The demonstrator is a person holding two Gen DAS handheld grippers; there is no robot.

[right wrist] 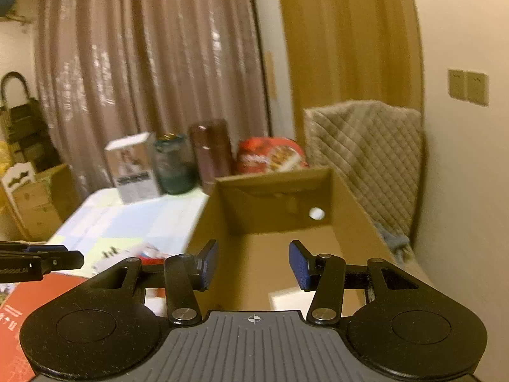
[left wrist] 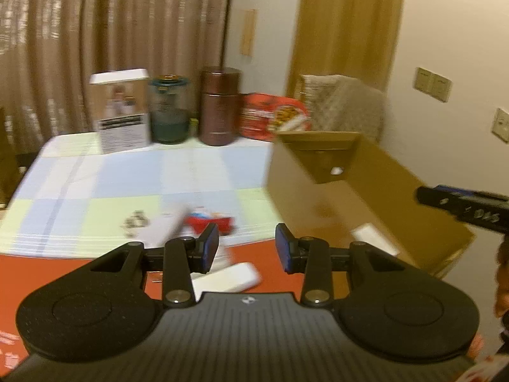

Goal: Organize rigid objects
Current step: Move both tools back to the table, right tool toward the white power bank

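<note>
My left gripper (left wrist: 247,248) is open and empty above the table's near edge. Just beyond its fingers lie a white flat box (left wrist: 168,227), a red and white packet (left wrist: 210,221) and another white box (left wrist: 226,275) on a red mat. An open cardboard box (left wrist: 366,197) stands to the right, with a white object (left wrist: 373,238) inside. My right gripper (right wrist: 253,262) is open and empty over the cardboard box (right wrist: 280,222); a white object (right wrist: 292,297) lies on the box floor below it. The left gripper's tip (right wrist: 47,259) shows at the left of the right wrist view.
At the table's far edge stand a white carton (left wrist: 122,111), a teal jar (left wrist: 170,111), a brown canister (left wrist: 219,106) and a red snack bag (left wrist: 273,116). A quilted chair back (right wrist: 366,149) is behind the box. A wall is on the right.
</note>
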